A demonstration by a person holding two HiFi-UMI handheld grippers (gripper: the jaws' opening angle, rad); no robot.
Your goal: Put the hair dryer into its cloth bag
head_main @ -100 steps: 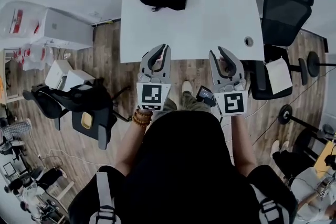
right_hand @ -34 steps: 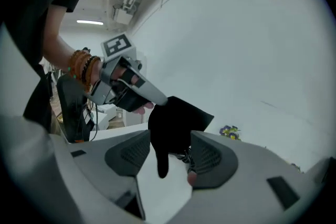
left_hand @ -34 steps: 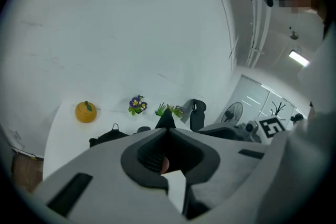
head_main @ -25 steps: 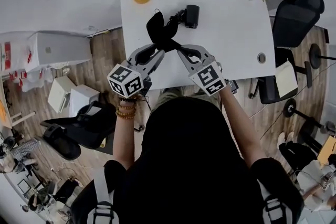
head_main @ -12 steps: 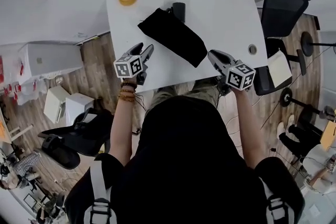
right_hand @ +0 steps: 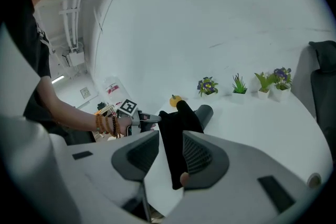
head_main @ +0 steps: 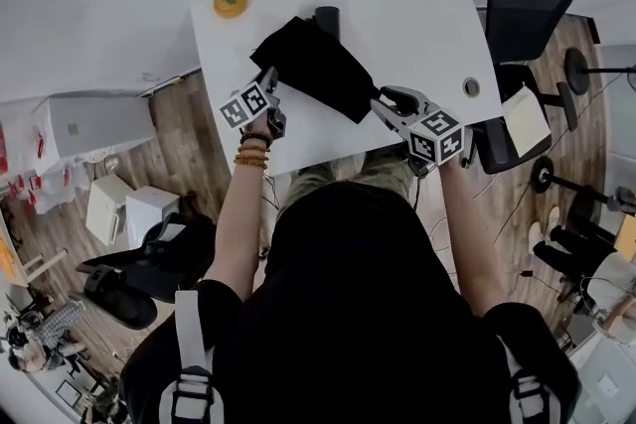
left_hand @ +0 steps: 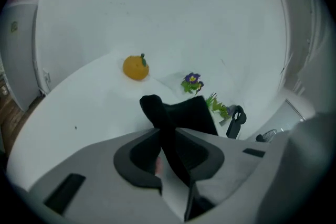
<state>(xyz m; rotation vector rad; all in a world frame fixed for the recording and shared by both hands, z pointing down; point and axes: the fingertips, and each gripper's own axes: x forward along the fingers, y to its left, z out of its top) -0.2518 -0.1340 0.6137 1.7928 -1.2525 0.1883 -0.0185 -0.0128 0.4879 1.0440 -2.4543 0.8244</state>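
Both tools bracket the cloth bag lengthwise: left tool just closed, pinching its end; right tool just opened, cloth loose between.

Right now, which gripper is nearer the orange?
Left. Left gripper, just closed on the cloth bag, sits near the orange; right gripper, just opened around the bag's opposite end, farther.

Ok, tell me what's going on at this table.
A person works a black cloth bag on the white table with two handheld grippers. The left gripper has just closed its fingers on one bag edge; the right gripper has just opened, with cloth between its fingers. The hair dryer seems to poke out the far end.
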